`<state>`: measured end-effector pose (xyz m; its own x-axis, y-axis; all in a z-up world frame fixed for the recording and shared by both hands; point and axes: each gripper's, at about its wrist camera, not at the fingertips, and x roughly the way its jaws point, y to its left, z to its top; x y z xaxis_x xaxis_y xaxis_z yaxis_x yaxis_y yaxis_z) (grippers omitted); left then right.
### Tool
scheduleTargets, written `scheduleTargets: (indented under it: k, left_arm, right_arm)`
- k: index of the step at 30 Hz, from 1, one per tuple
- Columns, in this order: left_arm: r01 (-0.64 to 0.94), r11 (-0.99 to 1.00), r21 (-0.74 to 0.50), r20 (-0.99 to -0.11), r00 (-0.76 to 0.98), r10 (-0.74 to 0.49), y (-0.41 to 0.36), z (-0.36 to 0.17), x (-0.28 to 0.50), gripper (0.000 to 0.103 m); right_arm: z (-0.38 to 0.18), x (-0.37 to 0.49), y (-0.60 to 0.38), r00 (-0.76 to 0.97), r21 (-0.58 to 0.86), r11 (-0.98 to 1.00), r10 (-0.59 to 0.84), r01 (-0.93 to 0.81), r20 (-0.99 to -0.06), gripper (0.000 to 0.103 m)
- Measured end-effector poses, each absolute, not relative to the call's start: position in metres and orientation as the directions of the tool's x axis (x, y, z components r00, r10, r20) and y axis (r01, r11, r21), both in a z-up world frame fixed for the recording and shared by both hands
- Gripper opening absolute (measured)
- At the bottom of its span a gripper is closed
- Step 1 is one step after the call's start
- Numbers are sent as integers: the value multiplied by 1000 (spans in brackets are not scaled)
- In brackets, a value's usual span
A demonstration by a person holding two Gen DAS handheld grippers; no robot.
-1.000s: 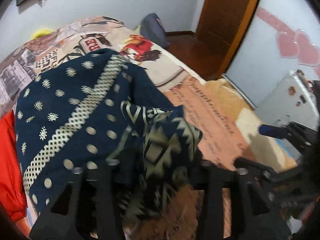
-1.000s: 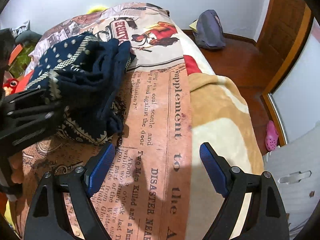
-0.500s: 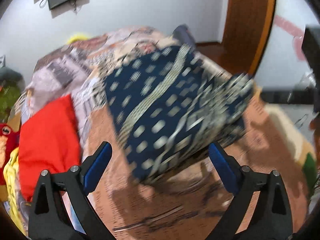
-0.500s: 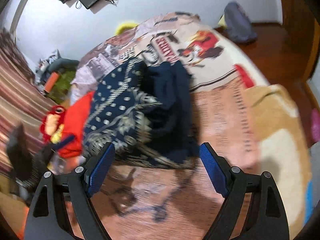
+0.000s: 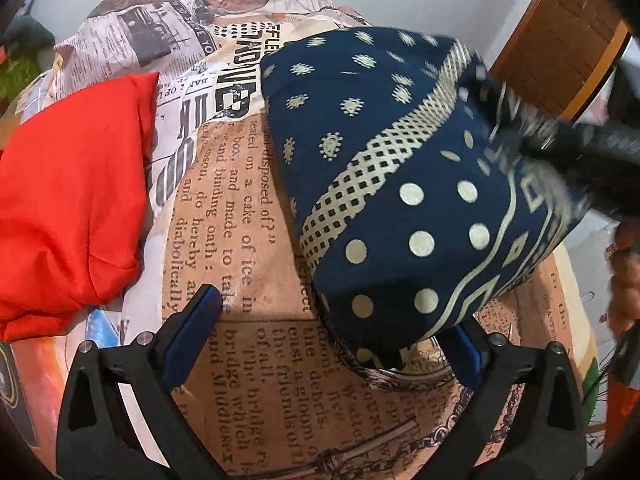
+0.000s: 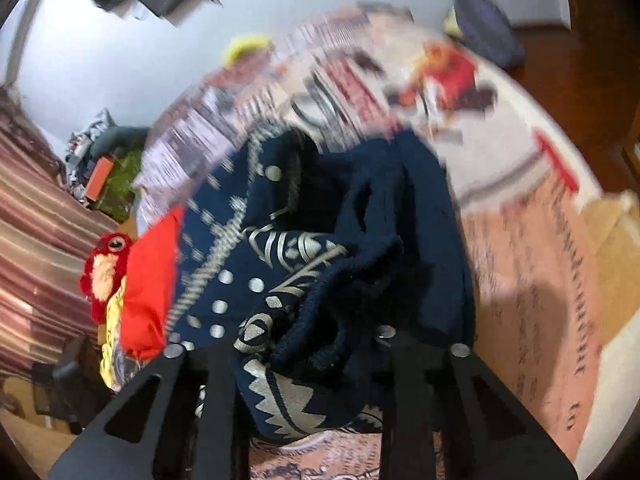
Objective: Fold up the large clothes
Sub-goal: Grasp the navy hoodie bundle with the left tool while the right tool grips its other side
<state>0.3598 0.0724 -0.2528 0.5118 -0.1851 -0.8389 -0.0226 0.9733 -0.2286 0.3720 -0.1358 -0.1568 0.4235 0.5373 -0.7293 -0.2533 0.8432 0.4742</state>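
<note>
A navy patterned garment (image 5: 400, 184) with cream dots and bands lies bunched on the newspaper-print bedspread (image 5: 248, 400). My left gripper (image 5: 332, 328) hovers just in front of it, jaws opening wide and gripping nothing; the garment's near hem overhangs its right finger (image 5: 464, 348). In the right wrist view the garment (image 6: 360, 220) is bunched between the closing jaws of my right gripper (image 6: 312, 364), whose fingers press on a thick fold. That gripper (image 5: 580, 148) shows blurred in the left wrist view, lifting the garment's right side.
A red cloth (image 5: 68, 200) lies to the left on the bed, with a red plush toy (image 6: 104, 268) beyond it. A wooden door (image 5: 560, 52) stands at the right. A grey bag (image 6: 484, 24) sits on the floor. A hand (image 5: 628, 280) shows at the right edge.
My left gripper let go of the navy garment, opened and drew back. My right gripper, open over the bare bedspread before, swung to the garment and closed on a fold.
</note>
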Motion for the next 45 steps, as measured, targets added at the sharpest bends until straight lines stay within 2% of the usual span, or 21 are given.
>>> scheduleTargets:
  k: [4, 8, 12, 15, 18, 20, 22, 25, 30, 31, 32, 34, 35, 40, 45]
  left_arm:
    - [-25, 973, -228, -843, 506, -184, 69, -254, 362, 103]
    - [-10, 970, -244, -842, 498, -206, 61, -255, 365, 103]
    - [-12, 972, -234, -853, 483, -200, 58, -261, 368, 103]
    - [6, 980, -201, -863, 473, -180, 54, -265, 371, 103]
    - [32, 988, -148, -875, 462, -146, 47, -266, 371, 103]
    - [37, 990, -133, -879, 457, -136, 47, -265, 369, 103]
    - [36, 990, -137, -883, 448, -138, 52, -264, 365, 103]
    - [37, 992, -123, -884, 449, -126, 62, -260, 352, 103]
    - [42, 999, -34, -853, 519, -51, 78, -235, 325, 103]
    - [33, 999, -29, -846, 532, -42, 81, -230, 324, 103]
    - [17, 999, -33, -832, 554, -37, 87, -220, 324, 103]
    - [-6, 998, -62, -818, 574, -47, 95, -206, 328, 103]
    - [-12, 997, -81, -813, 579, -59, 98, -201, 332, 103]
    - [-11, 969, -247, -797, 572, -197, 103, -191, 368, 103]
    - [42, 914, -403, -794, 481, -372, 87, -212, 405, 103]
  right_arm:
    - [-104, 340, -137, 543, 391, 850, 527, -354, -654, 15]
    - [-89, 314, -150, 633, 293, 884, 465, -363, -619, 15]
    - [-132, 330, -177, 597, 324, 907, 421, -269, -683, 15]
    - [-186, 348, -196, 495, 398, 900, 432, -179, -754, 16]
    - [-220, 353, -205, 435, 441, 888, 450, -129, -780, 26]
    - [-214, 350, -208, 456, 408, 903, 423, -137, -783, 40]
    - [-205, 347, -212, 467, 372, 916, 397, -150, -790, 50]
    - [-193, 342, -222, 482, 284, 946, 323, -154, -814, 51]
    - [-178, 333, -230, 471, 263, 946, 322, -189, -821, 54]
    - [-175, 333, -227, 472, 254, 946, 322, -203, -821, 58]
    - [-172, 333, -224, 472, 250, 944, 326, -217, -819, 67]
    - [-169, 336, -219, 471, 261, 937, 342, -231, -813, 78]
    - [-168, 338, -216, 473, 277, 933, 356, -231, -806, 80]
    - [-181, 361, -206, 421, 404, 892, 451, -201, -787, 81]
    - [-211, 388, -199, 319, 477, 860, 510, -182, -799, 81]
